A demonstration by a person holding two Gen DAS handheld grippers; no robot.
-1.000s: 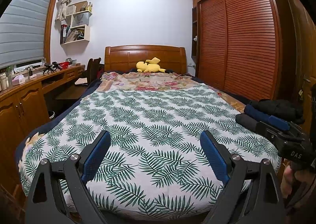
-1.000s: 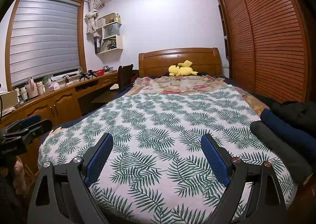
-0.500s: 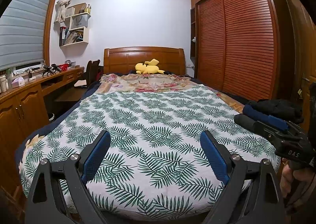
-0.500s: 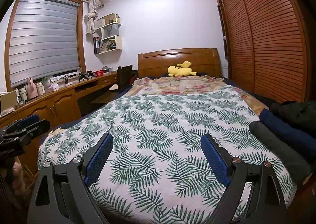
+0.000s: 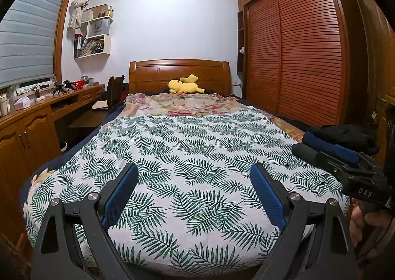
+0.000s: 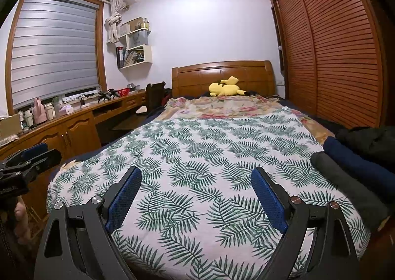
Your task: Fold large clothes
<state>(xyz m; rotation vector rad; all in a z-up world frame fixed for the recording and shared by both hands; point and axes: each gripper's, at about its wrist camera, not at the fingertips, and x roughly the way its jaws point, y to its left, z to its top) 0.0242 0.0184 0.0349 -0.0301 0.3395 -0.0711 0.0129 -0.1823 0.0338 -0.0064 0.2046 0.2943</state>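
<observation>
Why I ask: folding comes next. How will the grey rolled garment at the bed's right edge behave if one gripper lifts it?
The grey garment is probably floppy: it looks like soft cloth, so it would sag and unroll. Lying at the bed edge, a push might drop it off.

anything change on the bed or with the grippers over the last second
Nothing visibly changed. The left gripper and right gripper hang open over the foot of the leaf-print cover, holding nothing. The rolled dark clothes lie at the bed's right edge as before, untouched.
</observation>
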